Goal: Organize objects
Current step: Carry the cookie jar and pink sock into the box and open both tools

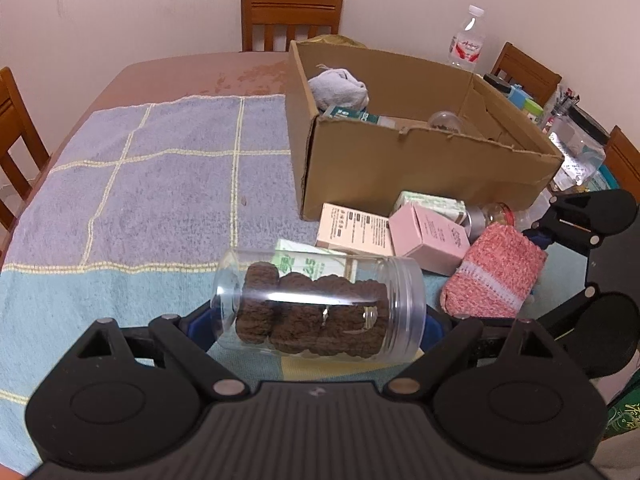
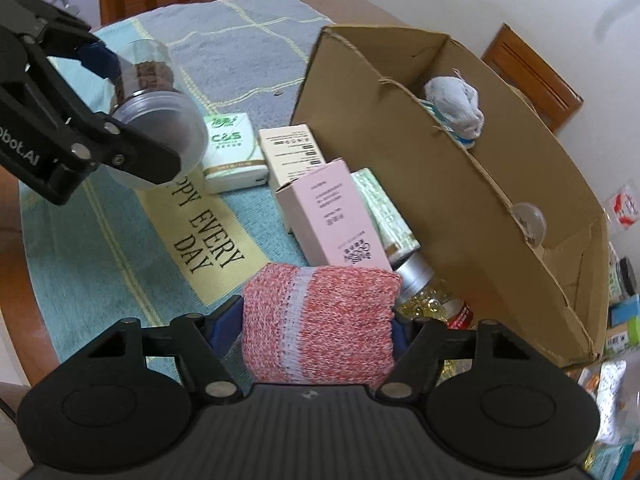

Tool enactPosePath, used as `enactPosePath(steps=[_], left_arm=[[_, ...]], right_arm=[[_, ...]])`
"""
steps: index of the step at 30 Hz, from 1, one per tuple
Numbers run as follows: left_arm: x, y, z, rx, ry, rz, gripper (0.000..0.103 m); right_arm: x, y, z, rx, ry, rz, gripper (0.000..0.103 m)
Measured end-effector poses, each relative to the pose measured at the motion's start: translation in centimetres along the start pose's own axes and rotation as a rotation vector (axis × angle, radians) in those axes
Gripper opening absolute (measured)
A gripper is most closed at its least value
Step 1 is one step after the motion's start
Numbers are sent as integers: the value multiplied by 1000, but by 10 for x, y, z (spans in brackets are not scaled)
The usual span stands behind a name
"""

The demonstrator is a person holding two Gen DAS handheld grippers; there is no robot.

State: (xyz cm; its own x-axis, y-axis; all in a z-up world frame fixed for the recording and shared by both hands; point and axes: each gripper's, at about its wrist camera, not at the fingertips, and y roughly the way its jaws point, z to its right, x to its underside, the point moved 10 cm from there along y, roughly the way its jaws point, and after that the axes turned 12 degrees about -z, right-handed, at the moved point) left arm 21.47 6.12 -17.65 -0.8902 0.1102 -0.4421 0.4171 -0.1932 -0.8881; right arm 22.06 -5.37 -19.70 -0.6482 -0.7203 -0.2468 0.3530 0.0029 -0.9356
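Note:
My left gripper (image 1: 316, 320) is shut on a clear plastic jar (image 1: 320, 308) of brown knitted pieces and holds it on its side above the towel; the jar (image 2: 160, 120) also shows in the right wrist view. My right gripper (image 2: 314, 328) has a rolled pink knitted sock (image 2: 320, 312) between its blue pads, which press on both its sides. The sock (image 1: 492, 276) lies in front of an open cardboard box (image 2: 400, 160). Inside the box are a grey sock roll (image 1: 340, 90), a green packet and a clear jar.
Between the box and the sock lie a pink carton (image 2: 332, 220), a white carton (image 2: 288, 152), a C&S tissue pack (image 2: 232, 152) and a bottle of yellow capsules (image 2: 428, 300). A blue checked towel (image 1: 160, 168) covers the table. A water bottle (image 1: 468, 40) and clutter stand behind the box; chairs ring the table.

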Motion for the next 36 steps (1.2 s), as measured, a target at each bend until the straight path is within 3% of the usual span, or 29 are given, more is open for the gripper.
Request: enactPosePath(steps=[7, 12, 18, 26, 29, 31, 36], left_arm=[[-21, -19, 4, 16, 40, -19, 92], [-54, -38, 15, 27, 73, -3, 92], [-116, -50, 41, 29, 141, 58, 92], [-195, -28, 78, 17, 227, 72, 92], [-222, -17, 86, 22, 221, 79, 92], [-237, -9, 91, 21, 223, 87, 93], [-253, 7, 94, -32, 197, 85, 99]], right_arm=[[-1, -25, 19, -78, 118, 1, 74], [-8, -58, 45, -104, 163, 49, 74], [-20, -95, 94, -64, 196, 158, 74], [-36, -108, 164, 22, 262, 233, 74], [-41, -107, 183, 19, 285, 250, 85], [-42, -108, 191, 38, 299, 275, 103], [-31, -102, 192, 24, 317, 281, 103]])
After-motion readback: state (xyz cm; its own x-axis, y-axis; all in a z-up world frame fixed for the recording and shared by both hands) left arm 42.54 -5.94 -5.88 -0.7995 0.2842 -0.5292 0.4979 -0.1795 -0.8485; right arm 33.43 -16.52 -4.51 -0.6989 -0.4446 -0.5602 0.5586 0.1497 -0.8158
